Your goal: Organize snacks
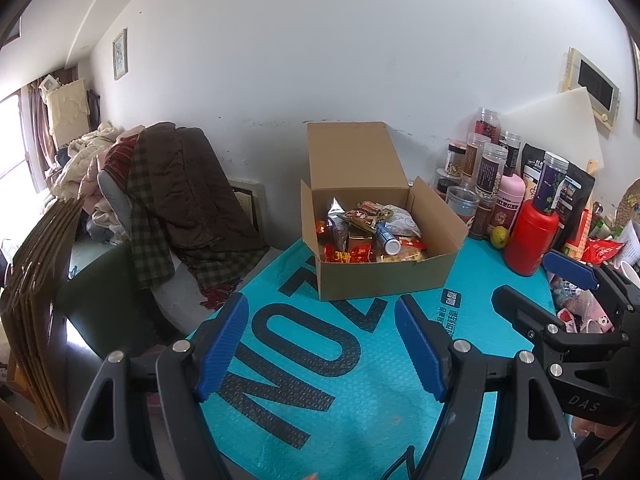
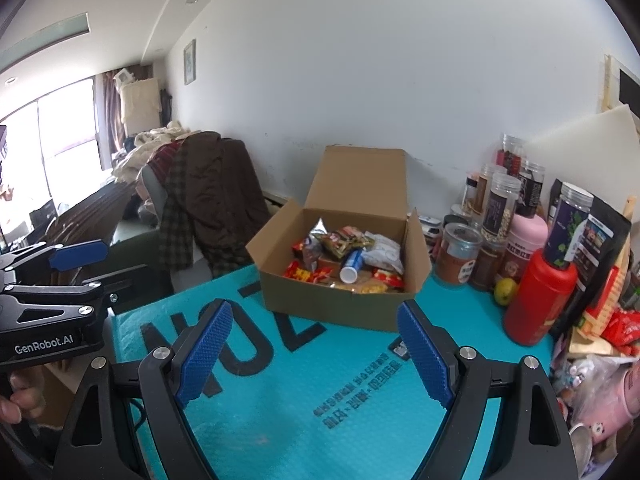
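— Across the lower half of both views, what lies open?

— Only the teal mat [image 1: 352,420], dimpled like bubble padding, with big dark letters printed on it. That stretch between the claws and the cardboard box [image 1: 384,280] is bare. The mat's left edge runs diagonally toward the lower left of the left wrist view, and beyond it the surface drops to a chair draped with a brown quilted coat [image 1: 192,184].

— And the claws?

— The left gripper [image 1: 320,344] has its ribbed blue pads spread apart with nothing between them, only mat beneath. The right gripper [image 2: 316,352] stands likewise spread and empty. Each shows up in the other's view: the right at the right edge of the left wrist view, the left at the left edge of the right wrist view, where fingers [image 2: 24,396] curl round its black handle.

— Where are the snacks?

— In the box, at centre frame, lid flap standing upright against the white wall [image 1: 320,60], side flaps splayed. Inside lie crinkly foil and red wrappers [image 1: 352,256] and a white-and-blue tube [image 1: 387,238] lying slantwise on top.

— Anything crowding the right side?

— Yes. A red bottle [image 1: 530,240], smooth and rounded, stands just right of the box, with a small green fruit [image 1: 500,237] between them. Behind stand clear ribbed-lid jars [image 1: 490,168], a pink bottle [image 1: 510,200] and a dark pouch [image 1: 576,192], packed tightly toward the right edge.
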`<state>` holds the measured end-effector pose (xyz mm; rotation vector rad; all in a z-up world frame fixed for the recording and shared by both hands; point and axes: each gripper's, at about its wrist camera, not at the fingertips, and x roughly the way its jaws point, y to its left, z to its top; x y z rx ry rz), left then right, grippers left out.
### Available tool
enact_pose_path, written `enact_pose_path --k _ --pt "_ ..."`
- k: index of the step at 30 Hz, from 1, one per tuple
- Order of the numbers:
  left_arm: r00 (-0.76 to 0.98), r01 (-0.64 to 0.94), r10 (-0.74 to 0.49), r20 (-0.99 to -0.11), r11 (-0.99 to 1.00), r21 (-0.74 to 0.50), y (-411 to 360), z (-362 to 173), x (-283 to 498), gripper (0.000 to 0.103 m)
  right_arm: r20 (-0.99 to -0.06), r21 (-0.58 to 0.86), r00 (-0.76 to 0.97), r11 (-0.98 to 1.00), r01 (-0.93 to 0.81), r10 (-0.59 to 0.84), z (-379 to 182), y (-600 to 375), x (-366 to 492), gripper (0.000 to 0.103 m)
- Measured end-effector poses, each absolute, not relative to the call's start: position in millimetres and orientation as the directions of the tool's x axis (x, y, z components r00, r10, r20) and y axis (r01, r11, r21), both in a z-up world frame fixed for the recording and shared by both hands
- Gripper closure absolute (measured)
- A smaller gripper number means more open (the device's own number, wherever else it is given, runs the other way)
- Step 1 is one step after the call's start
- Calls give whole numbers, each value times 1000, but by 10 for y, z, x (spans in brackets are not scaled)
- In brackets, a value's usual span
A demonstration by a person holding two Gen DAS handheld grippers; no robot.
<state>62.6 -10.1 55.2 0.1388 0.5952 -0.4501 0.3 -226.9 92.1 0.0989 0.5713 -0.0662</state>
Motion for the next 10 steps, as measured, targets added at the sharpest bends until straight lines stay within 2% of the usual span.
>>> enact_pose_path --k 10 --pt "741 431 -342 -578 902 18 -116 505 637 27 -558 72 829 993 95 -39 877 -2266 29 17"
